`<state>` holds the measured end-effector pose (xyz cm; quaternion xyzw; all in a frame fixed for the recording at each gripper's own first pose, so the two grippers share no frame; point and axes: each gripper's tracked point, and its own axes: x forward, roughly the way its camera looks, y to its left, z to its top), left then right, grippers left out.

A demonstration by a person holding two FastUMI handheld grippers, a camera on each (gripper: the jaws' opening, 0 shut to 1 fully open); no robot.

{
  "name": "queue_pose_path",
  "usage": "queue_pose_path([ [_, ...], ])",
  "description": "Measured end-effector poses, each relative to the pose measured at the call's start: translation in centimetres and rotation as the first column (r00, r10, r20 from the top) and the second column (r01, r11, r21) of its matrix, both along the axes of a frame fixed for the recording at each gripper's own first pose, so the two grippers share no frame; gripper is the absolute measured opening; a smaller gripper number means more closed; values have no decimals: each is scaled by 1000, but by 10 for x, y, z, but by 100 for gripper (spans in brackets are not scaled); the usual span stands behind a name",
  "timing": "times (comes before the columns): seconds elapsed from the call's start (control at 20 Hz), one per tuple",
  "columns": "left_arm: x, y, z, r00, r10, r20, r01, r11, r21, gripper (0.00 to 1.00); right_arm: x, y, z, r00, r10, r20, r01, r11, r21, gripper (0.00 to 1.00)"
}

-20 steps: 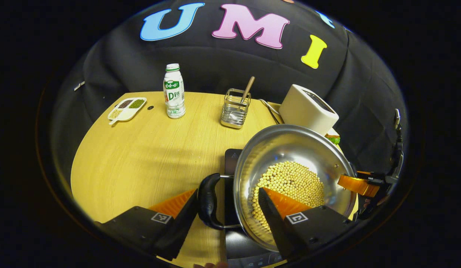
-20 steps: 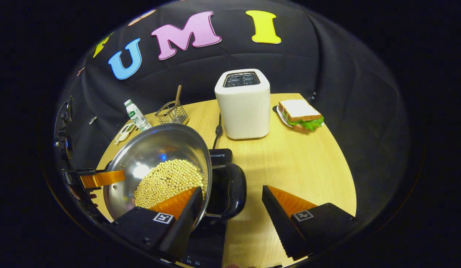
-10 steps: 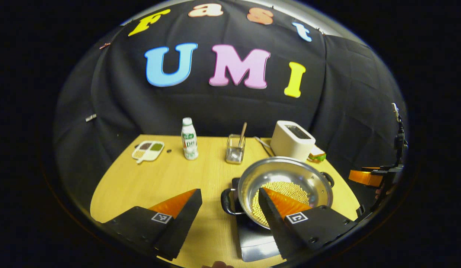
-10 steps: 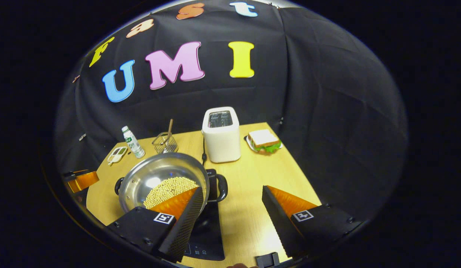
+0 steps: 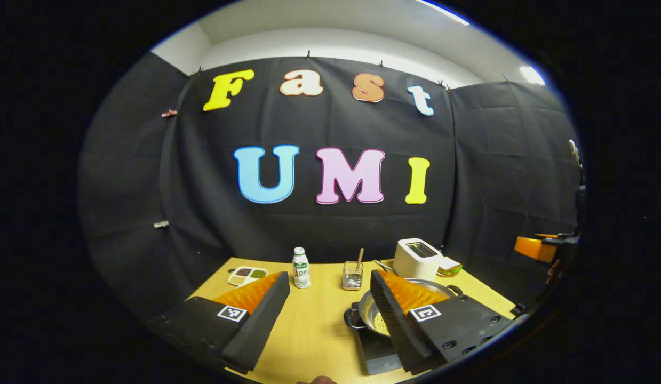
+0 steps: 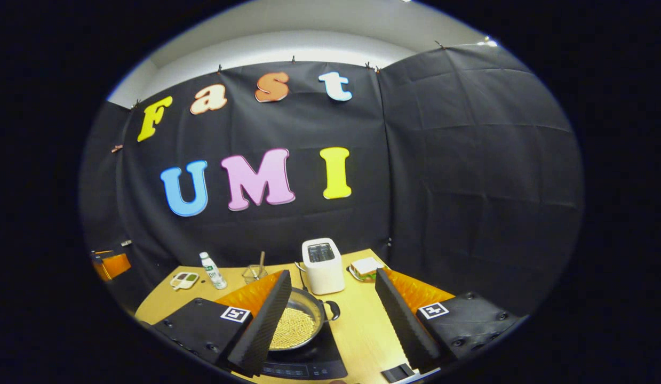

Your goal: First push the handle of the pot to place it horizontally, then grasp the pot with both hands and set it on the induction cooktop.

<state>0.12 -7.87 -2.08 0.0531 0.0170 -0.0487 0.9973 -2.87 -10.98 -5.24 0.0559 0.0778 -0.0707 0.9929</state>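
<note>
Evidently both grippers are held high with fingers spread wide and empty: left gripper [image 5: 330, 314], right gripper [image 6: 333, 314]. Below them the pot [image 6: 298, 325] of beans is seen seated on the induction cooktop [image 6: 309, 365], so release is judged complete. Its left half is hidden behind a finger [image 6: 261, 325]. Beyond, the toaster [image 6: 323, 265] is seen.

Both views: high, well back, facing booth wall. Shared: tabletop [image 5: 309, 330] [image 6: 362, 330], pot [image 5: 381, 320] [image 6: 301, 322], toaster [image 5: 415, 257] [image 6: 323, 265].
</note>
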Motion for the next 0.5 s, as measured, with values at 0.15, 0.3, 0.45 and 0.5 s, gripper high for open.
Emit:
queue_pose_path([
  [0.15,-29,-4,4,999,-17,28,17,1000,1,97,-26,20,22,997,34,75,-32,999,-37,98],
  [0.3,-53,2,14,997,2,74,-3,1000,11,95,-47,35,34,993,43,109,-41,999,-23,98],
  [0.45,-73,3,11,996,7,93,-8,1000,9,95,-56,35,41,988,34,152,-24,998,-63,98],
  [0.5,-79,4,6,997,8,78,-8,1000,2,95,-60,38,40,988,39,150,-29,997,-73,98],
])
